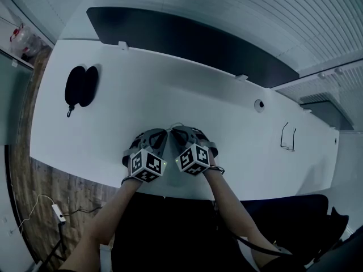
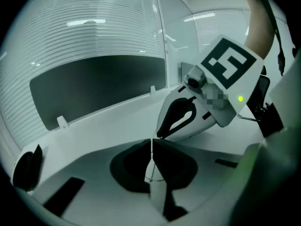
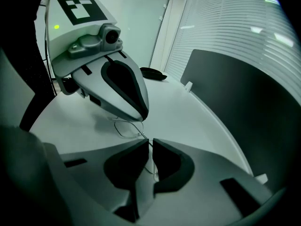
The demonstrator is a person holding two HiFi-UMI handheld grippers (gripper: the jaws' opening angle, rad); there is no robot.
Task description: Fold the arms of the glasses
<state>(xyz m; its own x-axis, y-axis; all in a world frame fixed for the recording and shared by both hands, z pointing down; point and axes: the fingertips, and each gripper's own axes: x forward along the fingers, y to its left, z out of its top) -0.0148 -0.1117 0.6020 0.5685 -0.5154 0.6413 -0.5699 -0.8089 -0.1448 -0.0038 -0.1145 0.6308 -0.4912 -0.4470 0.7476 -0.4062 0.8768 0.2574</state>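
Note:
A pair of thin wire-rimmed glasses [image 1: 172, 127] hangs between my two grippers, just above the white table [image 1: 142, 101] near its front edge. My left gripper [image 1: 164, 134] and right gripper [image 1: 175, 132] meet tip to tip. In the left gripper view, my left gripper [image 2: 152, 141] is shut on a thin wire part of the glasses [image 2: 151, 150], and the right gripper [image 2: 161, 134] touches it from above. In the right gripper view, my right gripper [image 3: 150, 141] is pinched on the wire. One lens rim [image 3: 125, 128] shows under the left gripper [image 3: 143, 117].
A black glasses case [image 1: 81, 86] lies at the table's far left. A second pair of wire glasses [image 1: 288, 136] stands at the right. A dark panel [image 1: 193, 38] runs along the table's back edge, and a round grommet [image 1: 259, 105] sits right of the middle.

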